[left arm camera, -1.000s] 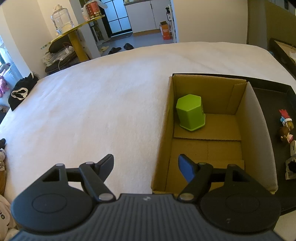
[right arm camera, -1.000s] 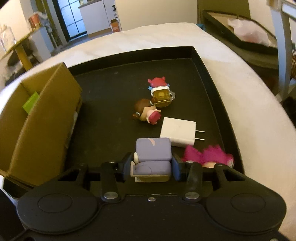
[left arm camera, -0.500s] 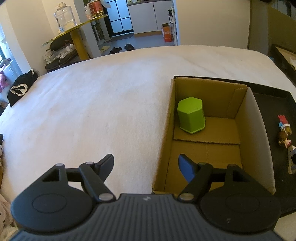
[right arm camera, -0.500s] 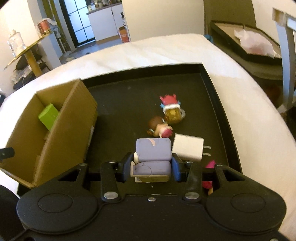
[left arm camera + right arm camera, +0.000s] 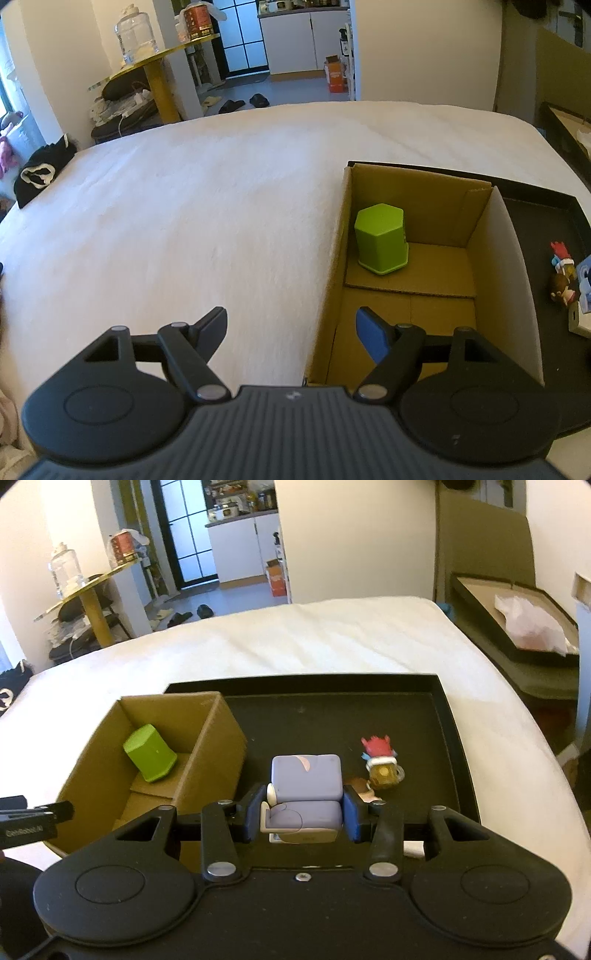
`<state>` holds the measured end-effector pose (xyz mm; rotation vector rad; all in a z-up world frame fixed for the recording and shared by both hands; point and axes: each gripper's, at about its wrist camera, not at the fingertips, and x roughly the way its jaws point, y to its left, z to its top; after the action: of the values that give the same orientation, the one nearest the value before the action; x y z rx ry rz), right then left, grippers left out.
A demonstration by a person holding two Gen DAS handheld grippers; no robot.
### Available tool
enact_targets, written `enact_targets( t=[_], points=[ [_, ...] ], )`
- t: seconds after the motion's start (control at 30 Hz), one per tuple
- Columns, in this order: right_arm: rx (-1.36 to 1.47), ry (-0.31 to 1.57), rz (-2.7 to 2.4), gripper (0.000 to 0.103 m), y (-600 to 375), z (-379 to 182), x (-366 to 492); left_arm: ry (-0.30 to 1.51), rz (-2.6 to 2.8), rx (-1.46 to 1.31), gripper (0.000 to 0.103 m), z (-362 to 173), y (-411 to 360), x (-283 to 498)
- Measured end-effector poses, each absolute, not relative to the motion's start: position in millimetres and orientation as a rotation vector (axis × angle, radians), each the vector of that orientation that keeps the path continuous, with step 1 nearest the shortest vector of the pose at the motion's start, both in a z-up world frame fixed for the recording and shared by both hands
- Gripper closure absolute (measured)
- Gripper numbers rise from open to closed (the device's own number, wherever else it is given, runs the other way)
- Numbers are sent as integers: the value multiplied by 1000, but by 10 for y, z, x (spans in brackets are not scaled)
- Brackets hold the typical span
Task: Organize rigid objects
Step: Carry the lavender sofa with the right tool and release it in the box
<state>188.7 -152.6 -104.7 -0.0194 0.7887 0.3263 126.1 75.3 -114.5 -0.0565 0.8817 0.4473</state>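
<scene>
One lilac block toy (image 5: 306, 794) sits clamped in the right gripper (image 5: 305, 816).

Blocky and pale purple, with a squarish upper part, a rounded lower part and cream trim at its left edge, it is pinched on both sides by the blue pads, above the black tray (image 5: 454, 716). Just left of it stands the cardboard box (image 5: 218, 753) with a green hexagonal pot (image 5: 149, 753) upright inside. A red-haired figure (image 5: 380, 760) lies on the tray to the right. The left gripper (image 5: 291, 330) has its jaws wide apart, holding nothing, near the box's front left corner.
</scene>
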Motion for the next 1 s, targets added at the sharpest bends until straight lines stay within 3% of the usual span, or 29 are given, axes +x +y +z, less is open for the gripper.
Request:
enact_targets(
  t=[0.7, 0.83, 1.0],
  points=[
    [-117, 733, 427, 60, -1037, -829, 1815, 895, 456, -89, 28, -1167, 834, 1291],
    [-137, 728, 457, 60, -898, -834, 1807, 900, 448, -128, 31, -1188, 890, 1294],
    [-178, 726, 517, 60, -727, -842, 1764, 909, 437, -149, 49, -1217, 918, 1289]
  ],
)
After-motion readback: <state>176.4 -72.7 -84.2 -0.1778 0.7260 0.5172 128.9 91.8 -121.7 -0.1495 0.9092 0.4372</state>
